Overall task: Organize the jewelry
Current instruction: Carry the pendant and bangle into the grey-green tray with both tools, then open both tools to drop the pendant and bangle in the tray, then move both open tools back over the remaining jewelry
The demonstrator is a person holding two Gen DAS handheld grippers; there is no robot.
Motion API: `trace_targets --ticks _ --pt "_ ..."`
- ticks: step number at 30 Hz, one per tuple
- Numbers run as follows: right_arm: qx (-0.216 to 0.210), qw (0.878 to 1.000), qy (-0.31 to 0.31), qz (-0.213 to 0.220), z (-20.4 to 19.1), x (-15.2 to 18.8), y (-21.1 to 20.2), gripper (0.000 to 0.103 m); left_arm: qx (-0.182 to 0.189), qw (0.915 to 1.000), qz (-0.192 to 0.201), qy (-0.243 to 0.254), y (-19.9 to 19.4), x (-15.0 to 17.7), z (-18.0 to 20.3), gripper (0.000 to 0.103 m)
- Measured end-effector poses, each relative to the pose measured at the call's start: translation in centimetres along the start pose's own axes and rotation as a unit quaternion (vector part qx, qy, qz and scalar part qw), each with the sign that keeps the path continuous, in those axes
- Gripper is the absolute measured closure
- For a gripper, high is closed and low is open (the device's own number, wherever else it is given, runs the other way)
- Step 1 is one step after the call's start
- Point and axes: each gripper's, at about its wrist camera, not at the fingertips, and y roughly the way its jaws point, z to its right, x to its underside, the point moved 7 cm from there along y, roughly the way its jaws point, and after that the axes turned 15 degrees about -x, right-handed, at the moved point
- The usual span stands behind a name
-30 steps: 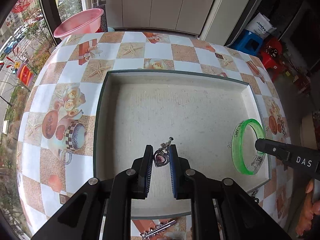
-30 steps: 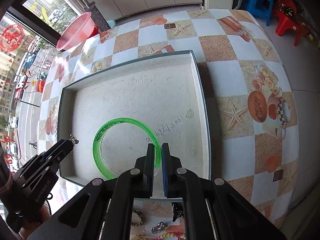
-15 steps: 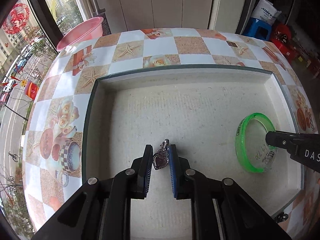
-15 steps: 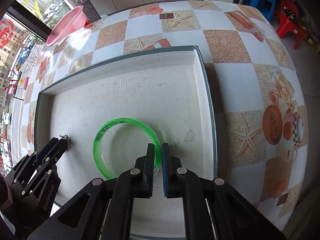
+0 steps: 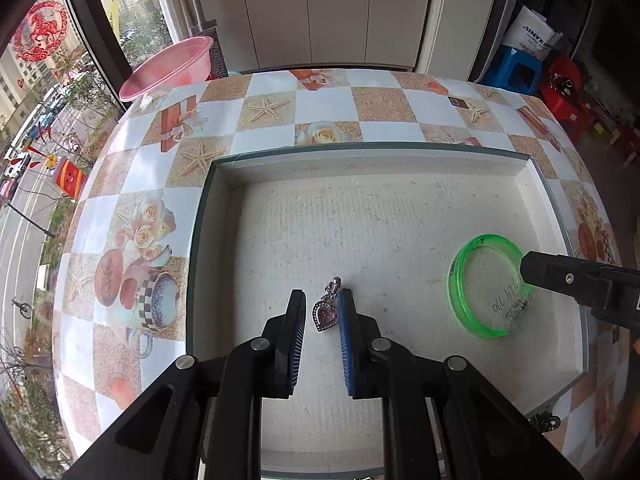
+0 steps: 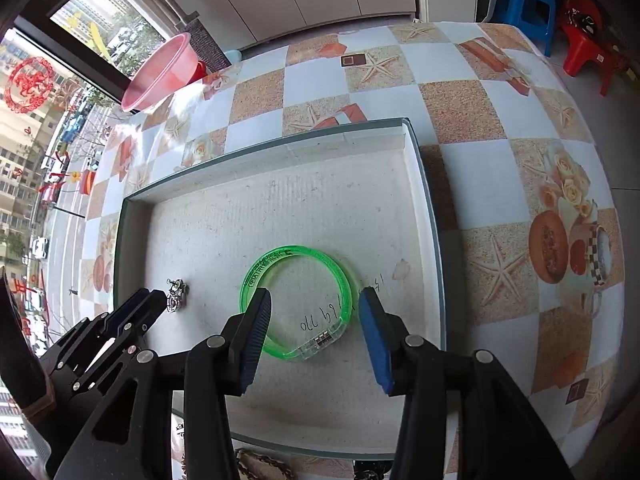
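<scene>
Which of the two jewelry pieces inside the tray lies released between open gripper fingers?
The green bangle, flat between the right gripper's spread fingers, which have just been opening. The heart pendant sits between the left gripper's much narrower fingers.

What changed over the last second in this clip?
The right gripper has just opened and let go of the green bangle, which now lies flat in the tray, its near rim between the open fingers. The left gripper stays narrow around the heart pendant.
</scene>
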Motion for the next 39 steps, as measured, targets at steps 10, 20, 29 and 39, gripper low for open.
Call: trace_targets --ticks 10,20,29,39 --pt "-0.025 0.999 0.008 0.029 -1.6 3.0 -3.4 0.041 0.026 0.9995 0.003 -0.02 -3.6 3.0 -1.4 0.068" --pt "-0.025 0.999 0.013 0.037 -2.3 8.1 -6.0 0.025 0.017 0.9994 0.0 -0.031 -5.7 8.2 -3.3 0.0" --pt "-0.018 0.999 0.039 0.031 -1.4 13.7 -7.1 0.018 0.029 0.999 -0.031 -0.013 -6.0 14.2 -3.9 0.0" --pt "-0.004 0.998 0.061 0.033 0.4 18.2 -7.0 0.0 0.002 0.9985 -0.055 -0.007 -5.5 18.8 -5.6 0.0"
